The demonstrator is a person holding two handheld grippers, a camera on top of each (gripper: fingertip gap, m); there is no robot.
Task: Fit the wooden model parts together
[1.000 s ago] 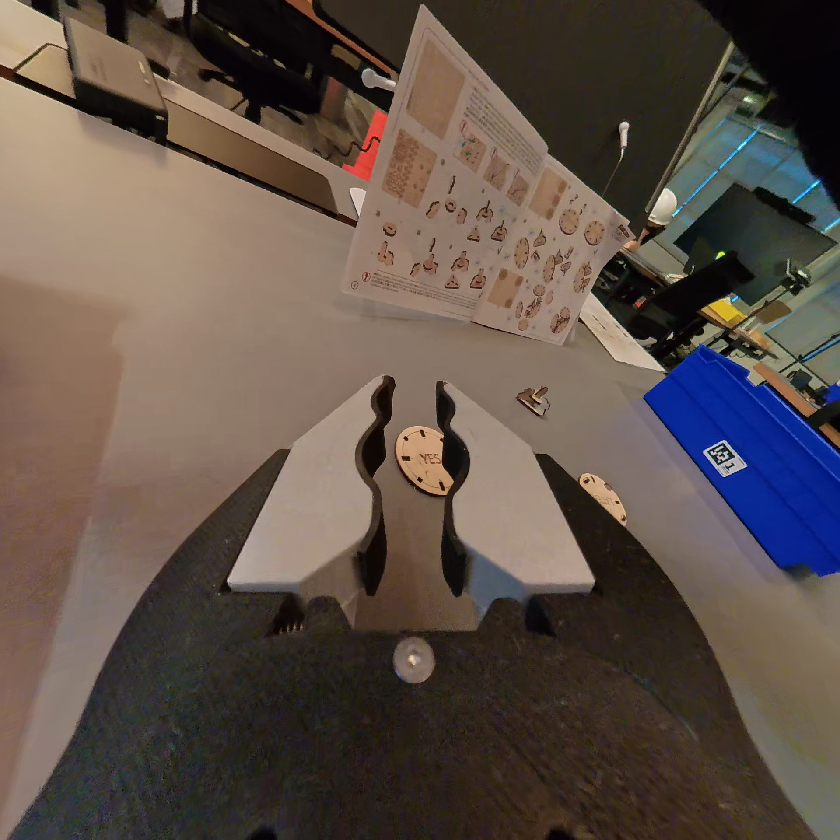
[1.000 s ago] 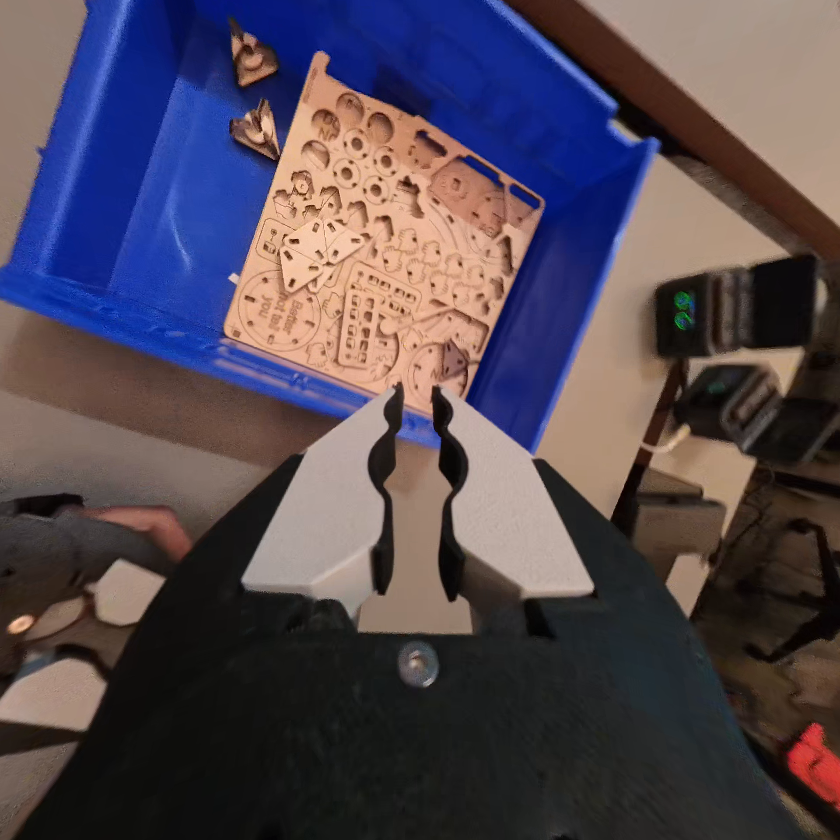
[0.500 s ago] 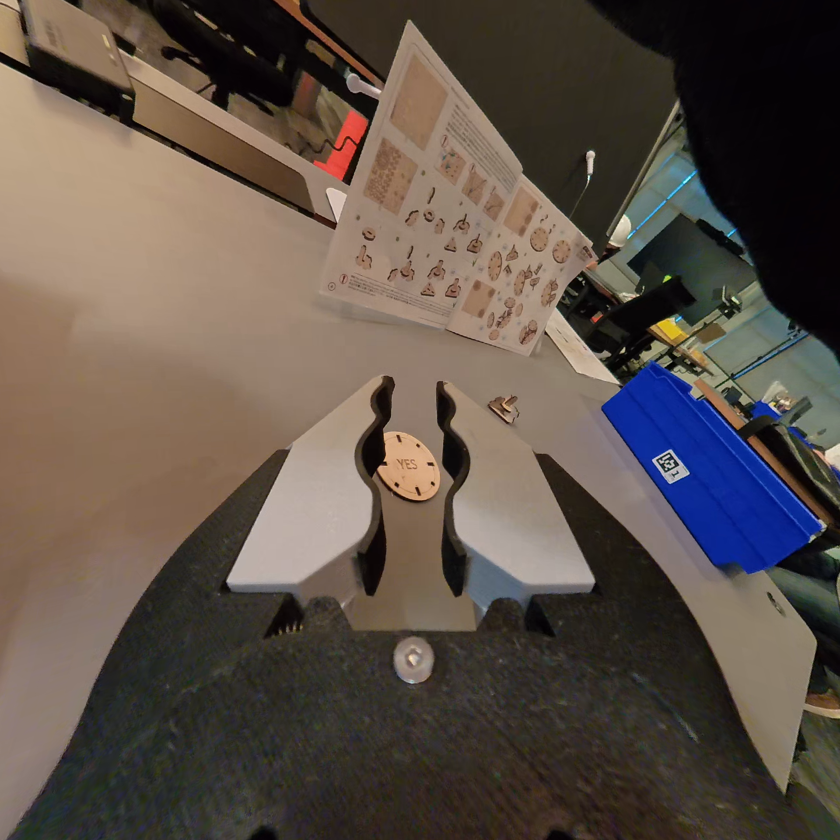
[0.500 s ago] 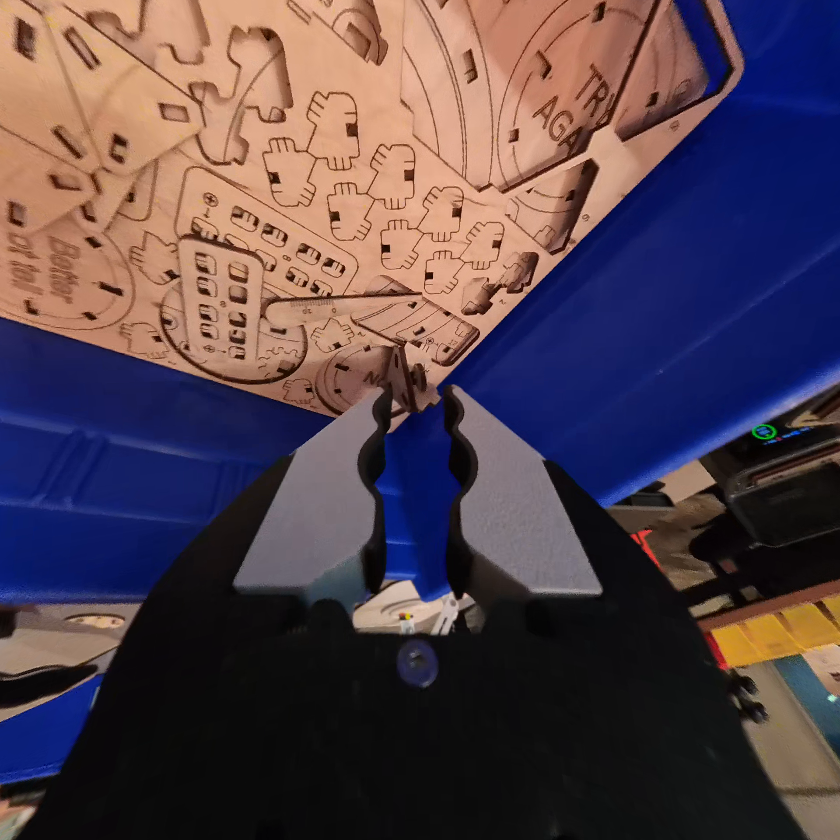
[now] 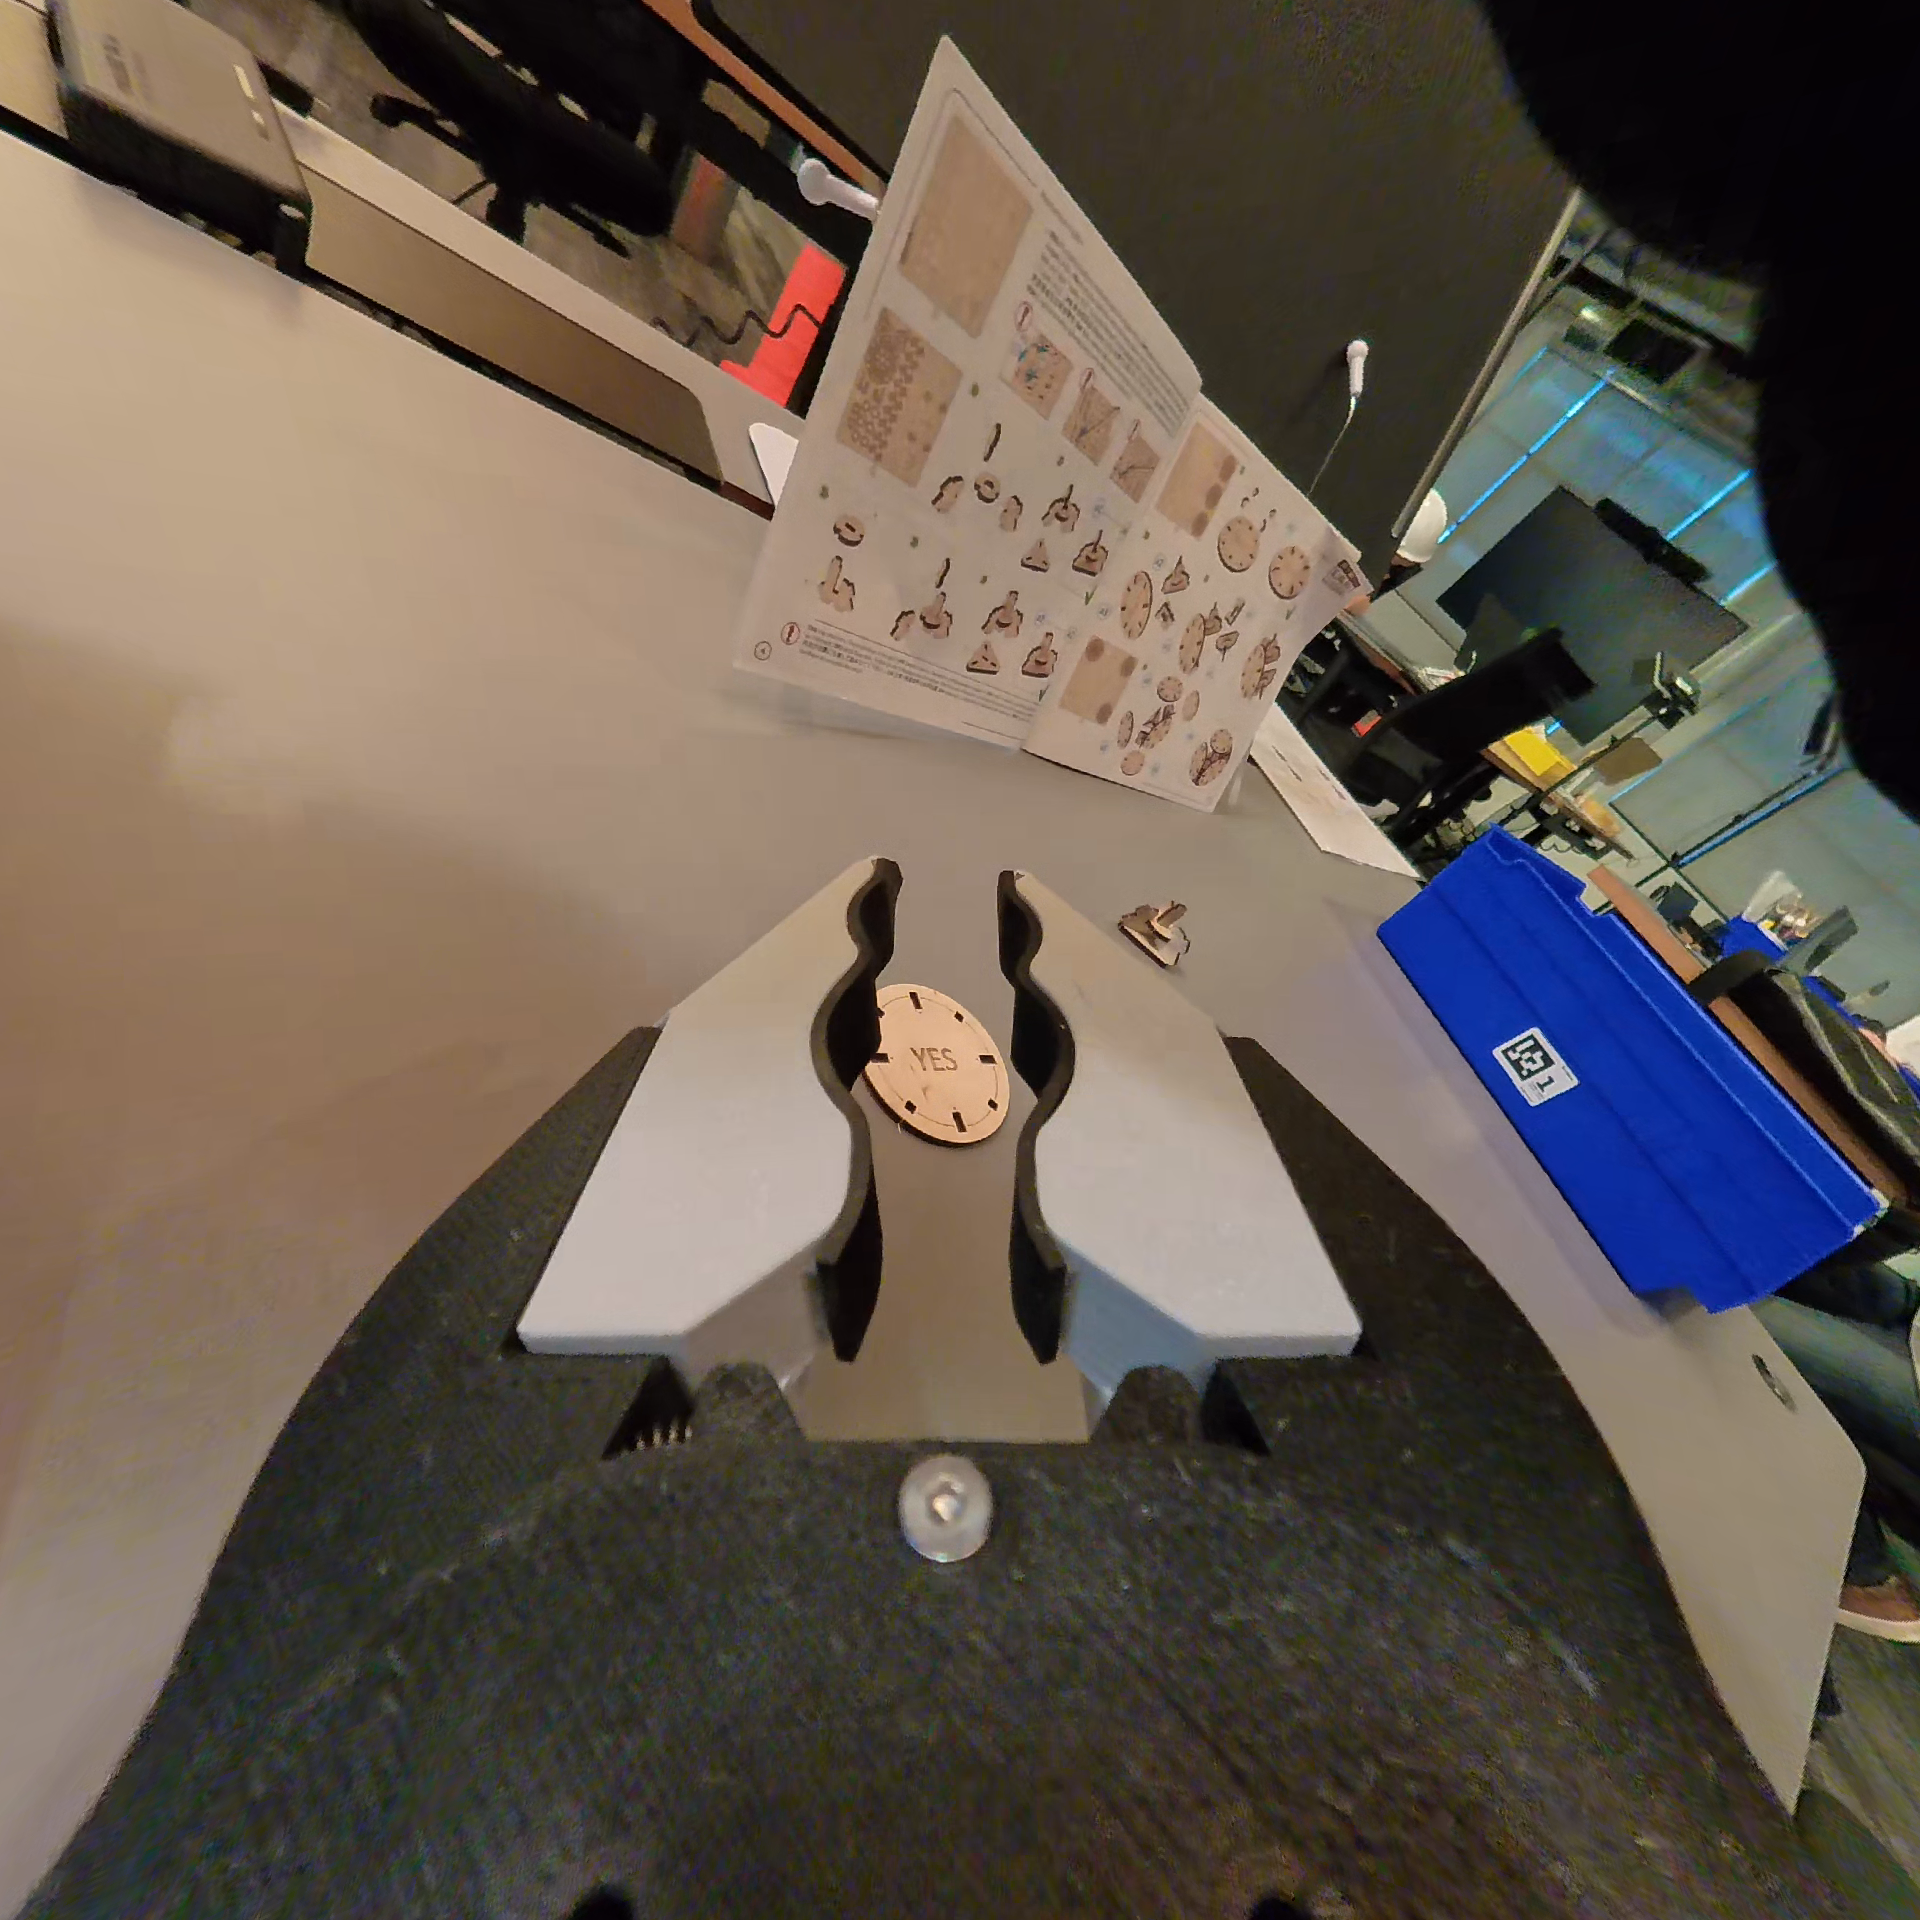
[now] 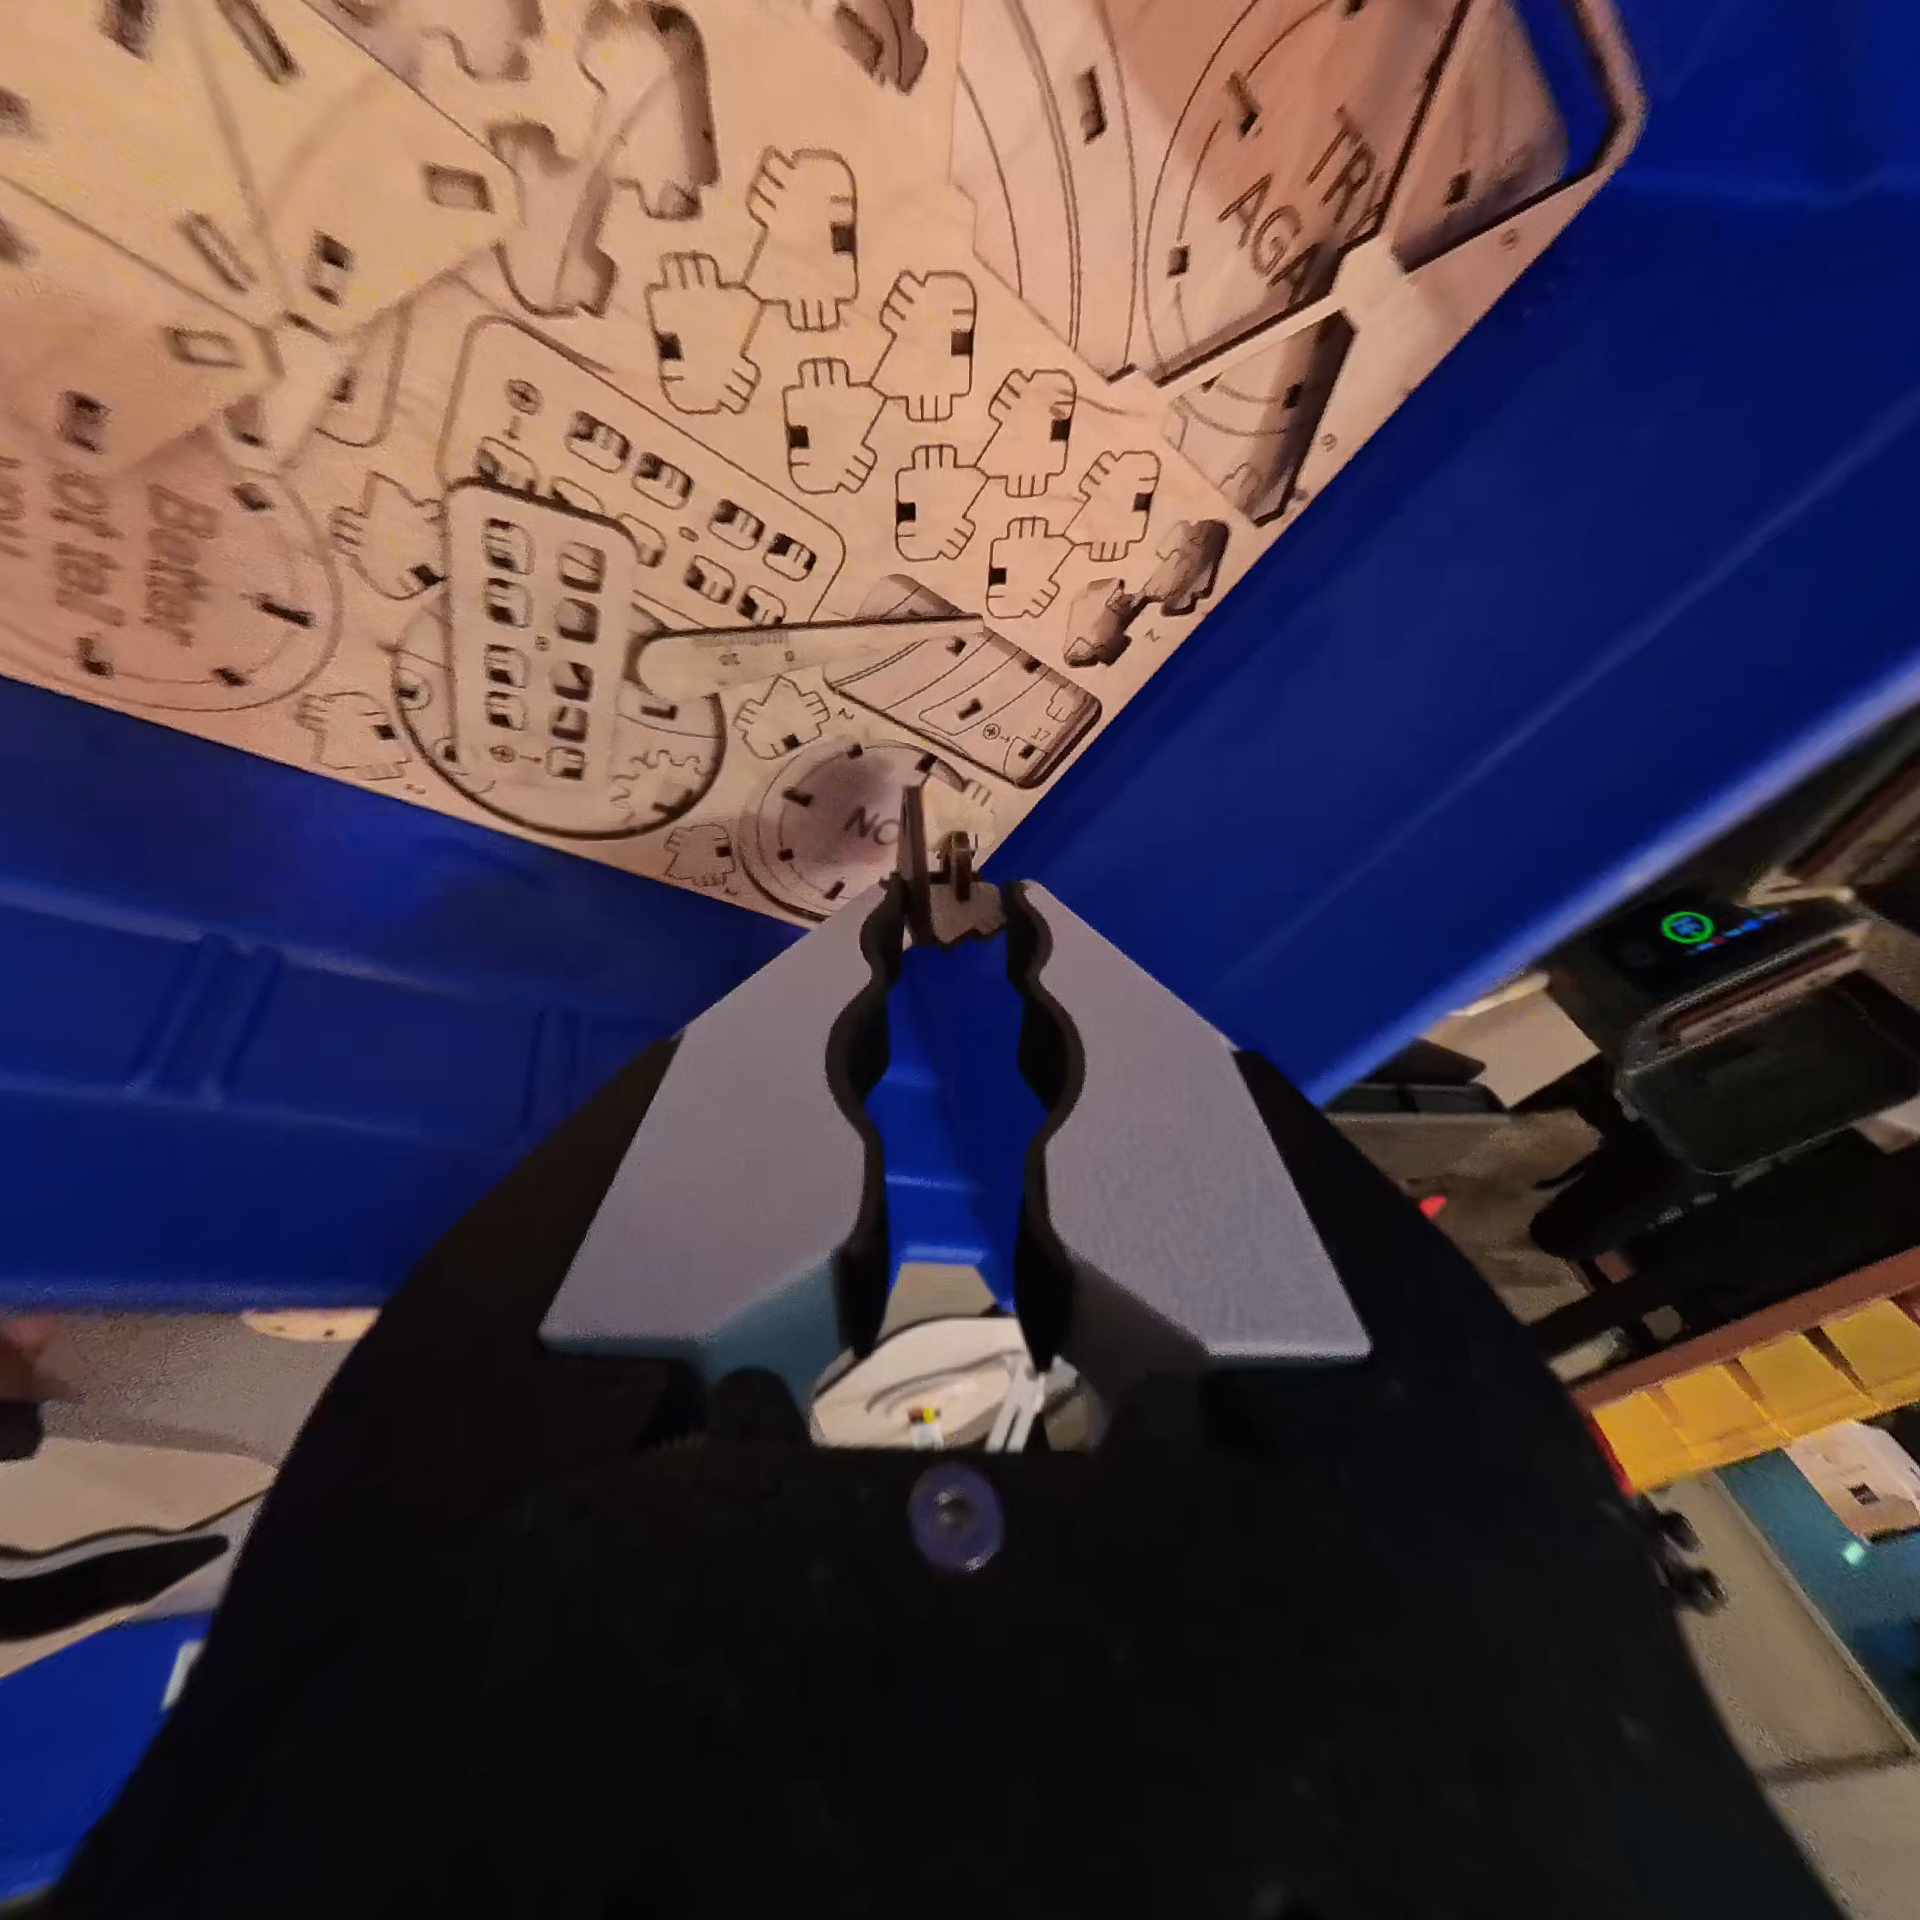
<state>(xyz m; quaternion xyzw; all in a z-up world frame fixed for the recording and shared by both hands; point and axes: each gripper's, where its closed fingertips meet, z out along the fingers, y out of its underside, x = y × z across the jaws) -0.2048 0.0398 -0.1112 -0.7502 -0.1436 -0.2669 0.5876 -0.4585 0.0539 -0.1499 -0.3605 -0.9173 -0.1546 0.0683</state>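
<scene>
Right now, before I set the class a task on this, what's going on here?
A person is working with a hand-held gripper in each hand. The right hand-held gripper reaches into a blue bin and pinches a small wooden assembled piece at its fingertips, just over a laser-cut wooden sheet lying in the bin. The left hand-held gripper hovers low over a grey table, jaws apart, above a round wooden disc lying there. An instruction leaflet stands behind.
</scene>
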